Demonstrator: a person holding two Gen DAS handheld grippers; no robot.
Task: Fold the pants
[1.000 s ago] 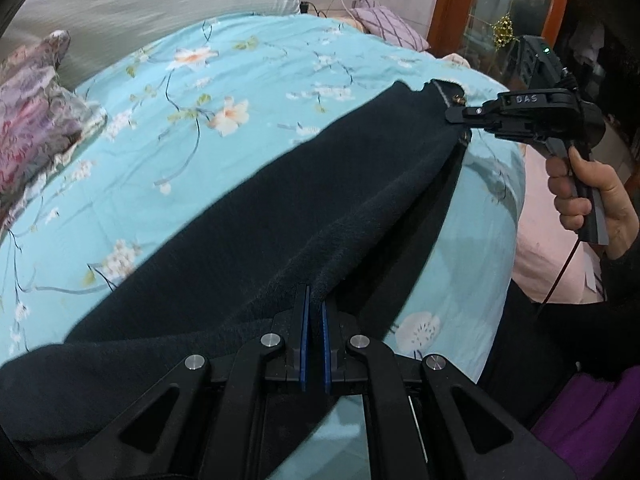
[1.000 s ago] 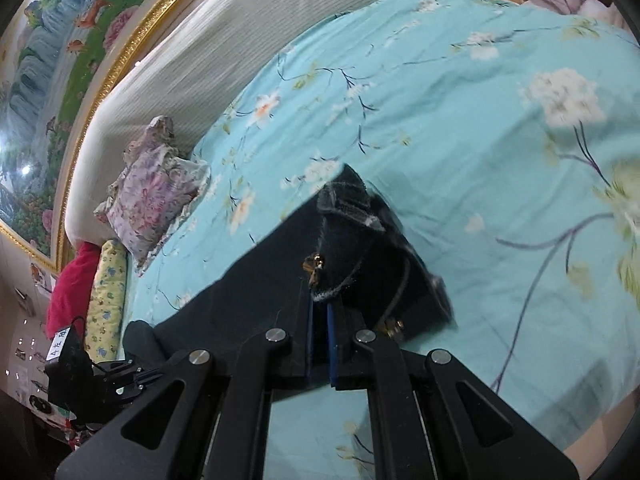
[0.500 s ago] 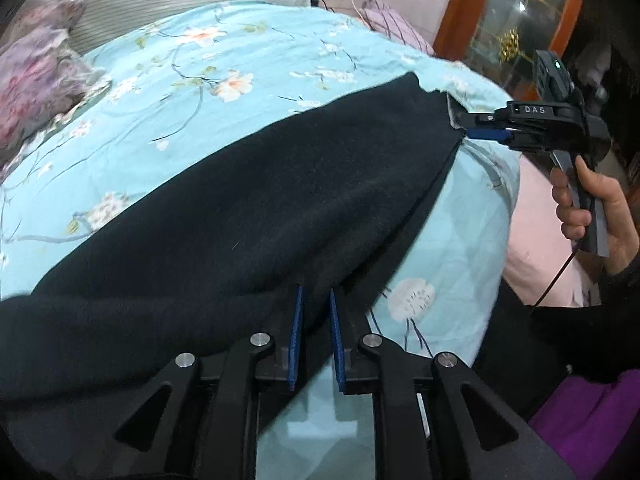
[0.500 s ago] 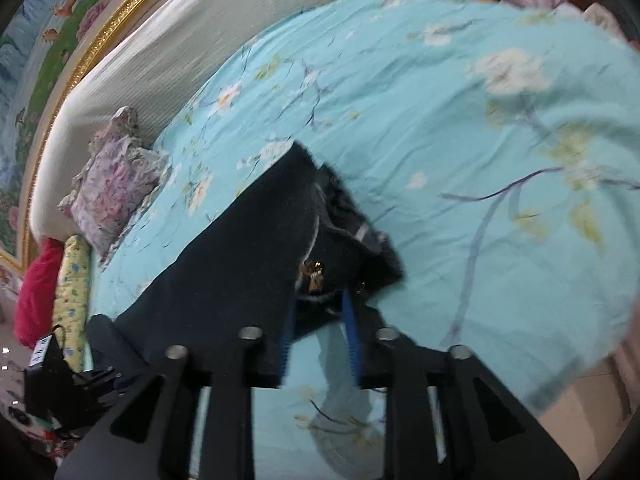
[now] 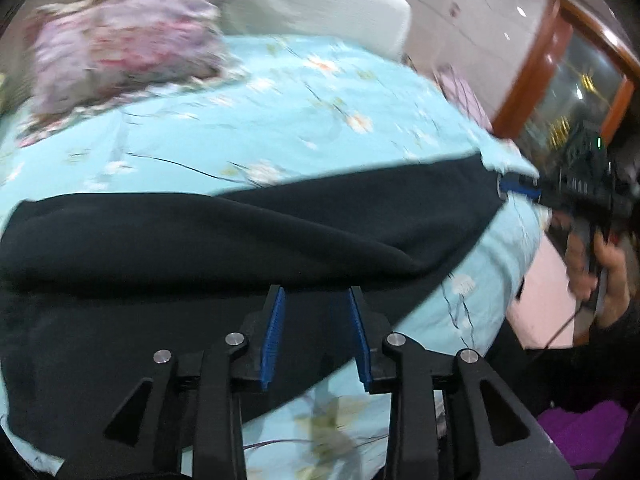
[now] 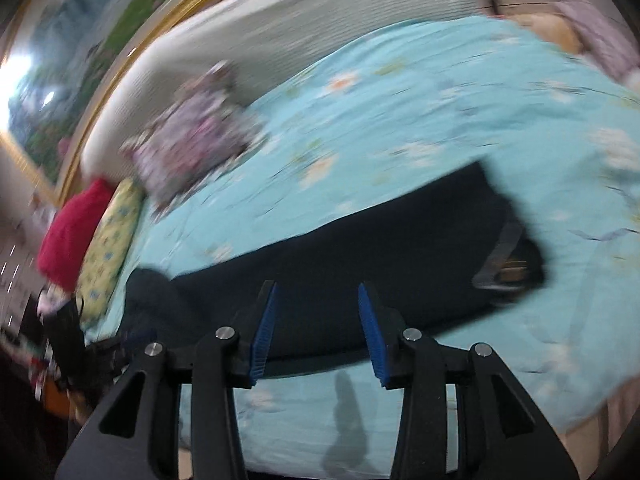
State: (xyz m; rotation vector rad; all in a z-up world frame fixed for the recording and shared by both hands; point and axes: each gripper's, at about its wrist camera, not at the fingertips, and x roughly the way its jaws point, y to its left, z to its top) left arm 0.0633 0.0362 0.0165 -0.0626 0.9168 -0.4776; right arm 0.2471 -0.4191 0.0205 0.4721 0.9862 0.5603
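We see the dark navy fleece pants (image 5: pixel 240 248) lying in a long band across the turquoise floral bedspread (image 5: pixel 280 136), folded lengthwise, running from nine o'clock to about two o'clock in the left wrist view. The black left gripper with blue ribbed pads (image 5: pixel 316 304) hangs over the near edge of the cloth at six o'clock. Its jaws have just been opening, they stand apart now, and nothing is pinched between them; the fabric simply lies below.

Over on the right wrist view, the black right gripper with blue pads (image 6: pixel 318 308) shows the same: jaws just been spreading, apart, no cloth between the pads. The pants (image 6: pixel 360 248) stretch from eight o'clock to three o'clock, with the waistband end and a grey strap at three o'clock.

In the left view we catch the right gripper (image 5: pixel 520 190) at three o'clock, just beside the far end of the pants, a hand (image 5: pixel 600 276) wrapped around its handle. A purple flowered pillow (image 5: pixel 124 52) sits at eleven o'clock on the bed. Both views are blurred.
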